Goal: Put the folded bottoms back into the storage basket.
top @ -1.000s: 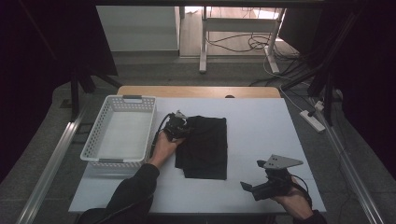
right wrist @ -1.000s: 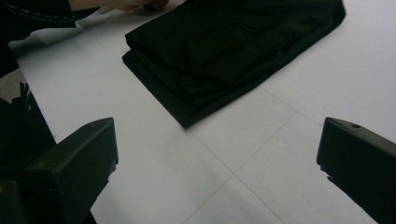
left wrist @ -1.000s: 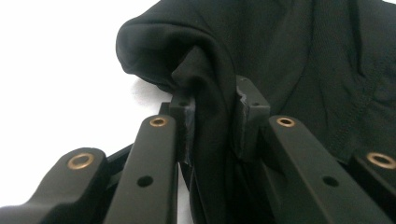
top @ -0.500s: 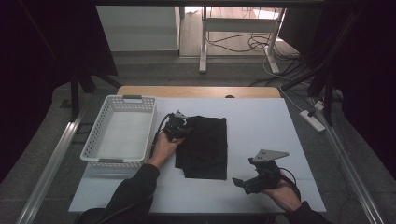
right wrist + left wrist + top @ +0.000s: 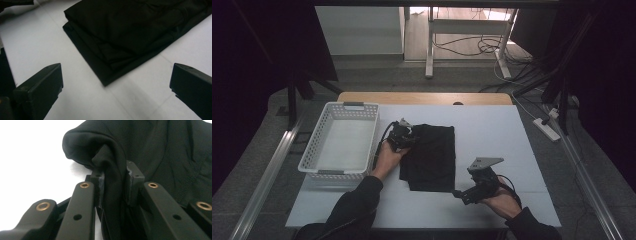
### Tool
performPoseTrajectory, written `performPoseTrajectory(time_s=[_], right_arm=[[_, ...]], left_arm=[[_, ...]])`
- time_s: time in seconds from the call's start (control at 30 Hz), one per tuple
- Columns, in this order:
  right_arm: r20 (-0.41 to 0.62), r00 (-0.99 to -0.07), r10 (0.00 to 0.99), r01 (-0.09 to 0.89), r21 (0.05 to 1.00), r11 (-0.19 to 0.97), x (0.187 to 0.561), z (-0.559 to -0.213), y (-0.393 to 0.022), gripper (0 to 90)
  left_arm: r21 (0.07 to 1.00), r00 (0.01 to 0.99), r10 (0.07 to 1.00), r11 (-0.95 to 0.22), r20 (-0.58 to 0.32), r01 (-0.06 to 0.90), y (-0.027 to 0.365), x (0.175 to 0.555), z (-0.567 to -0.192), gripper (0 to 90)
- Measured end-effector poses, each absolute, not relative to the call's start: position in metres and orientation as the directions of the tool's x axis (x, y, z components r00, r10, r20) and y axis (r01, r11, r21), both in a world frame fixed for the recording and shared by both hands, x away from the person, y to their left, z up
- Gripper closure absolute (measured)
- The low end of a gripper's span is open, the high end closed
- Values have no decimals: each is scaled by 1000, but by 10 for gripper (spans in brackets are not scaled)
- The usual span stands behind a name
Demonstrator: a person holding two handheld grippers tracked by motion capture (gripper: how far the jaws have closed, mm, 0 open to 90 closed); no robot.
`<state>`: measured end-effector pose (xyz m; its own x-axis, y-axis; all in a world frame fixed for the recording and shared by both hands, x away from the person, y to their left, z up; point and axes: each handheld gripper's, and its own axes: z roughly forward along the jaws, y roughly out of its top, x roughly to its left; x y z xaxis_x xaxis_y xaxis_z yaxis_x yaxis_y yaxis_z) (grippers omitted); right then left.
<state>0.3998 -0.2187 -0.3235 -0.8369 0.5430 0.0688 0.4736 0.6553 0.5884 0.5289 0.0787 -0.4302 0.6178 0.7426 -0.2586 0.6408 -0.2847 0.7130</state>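
A folded black cloth (image 5: pixel 432 157) lies flat in the middle of the white table (image 5: pixel 492 135). My left gripper (image 5: pixel 404 136) is at the cloth's far left corner, shut on a raised fold of the black cloth (image 5: pixel 113 172) pinched between its pads. My right gripper (image 5: pixel 458 194) hovers low near the cloth's near right corner, its jaws spread wide with nothing between them. In the right gripper view the layered corner of the cloth (image 5: pixel 107 80) lies just ahead of the open right gripper (image 5: pixel 116 82).
A white perforated basket (image 5: pixel 339 142) stands on the table to the left of the cloth. The table's wooden far edge (image 5: pixel 422 97) runs behind. Bare white surface lies to the right of the cloth. Cables and a power strip (image 5: pixel 546 129) lie on the floor beyond.
My right gripper has moved left and down toward the near right corner of the cloth. The left gripper has stayed where it was, still holding the fold.
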Motion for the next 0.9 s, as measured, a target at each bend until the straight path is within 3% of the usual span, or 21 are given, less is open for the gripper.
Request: performPoseTrajectory(time_s=[0.23,0.9], right_arm=[[84,-845,528,477,564,674,410,-335,-203,0],[41,-910,414,372,526,765,429,-361,-148,0]], left_arm=[[712,615,743,-279,-266,645,79,529,-430,733],[712,612,744,-276,-266,645,79,529,-431,732]])
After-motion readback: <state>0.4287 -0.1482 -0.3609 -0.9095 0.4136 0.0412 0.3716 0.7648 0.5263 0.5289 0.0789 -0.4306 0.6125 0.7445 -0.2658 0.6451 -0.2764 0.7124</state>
